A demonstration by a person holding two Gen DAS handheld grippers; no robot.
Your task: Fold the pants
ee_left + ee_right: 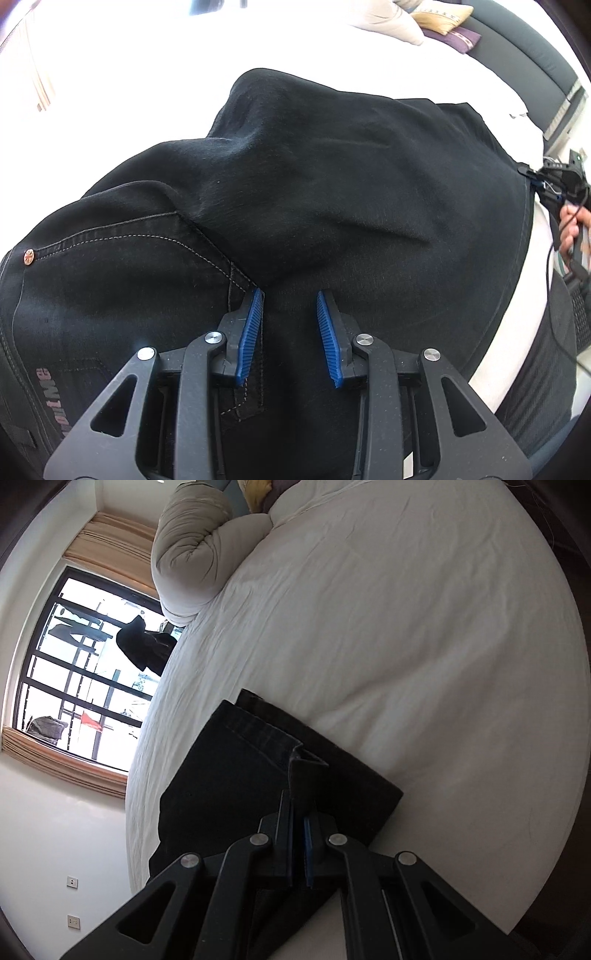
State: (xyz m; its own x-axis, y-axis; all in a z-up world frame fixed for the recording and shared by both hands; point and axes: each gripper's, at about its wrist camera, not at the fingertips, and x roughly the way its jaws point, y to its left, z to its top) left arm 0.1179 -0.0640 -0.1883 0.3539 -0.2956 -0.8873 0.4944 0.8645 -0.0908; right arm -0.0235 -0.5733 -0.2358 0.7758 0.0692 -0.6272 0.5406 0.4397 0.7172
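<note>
Left matte black plastic claw [290, 295]: ribbed blue rubber pads [250, 339], round silver pivot screws [215, 336], triangular cutouts in the linkage arms. Right matte black plastic claw [299, 812]: same black linkage, silver screws, thin blue pad edges. Bare-skinned hand [570, 225] beside thin black cables [554, 236].

— What surrounds the white bed sheet [388, 635]?
— A rolled grey duvet [188, 561] lies at its far end, touching it. Beyond the duvet, a barred window [74, 664] with beige curtains [62, 760].
— Anything else?
— Two wall sockets [72, 901] below the window. In the left view, a tan pillow [441, 18] and purple cushion [458, 37] sit by a dark headboard [524, 55].
</note>
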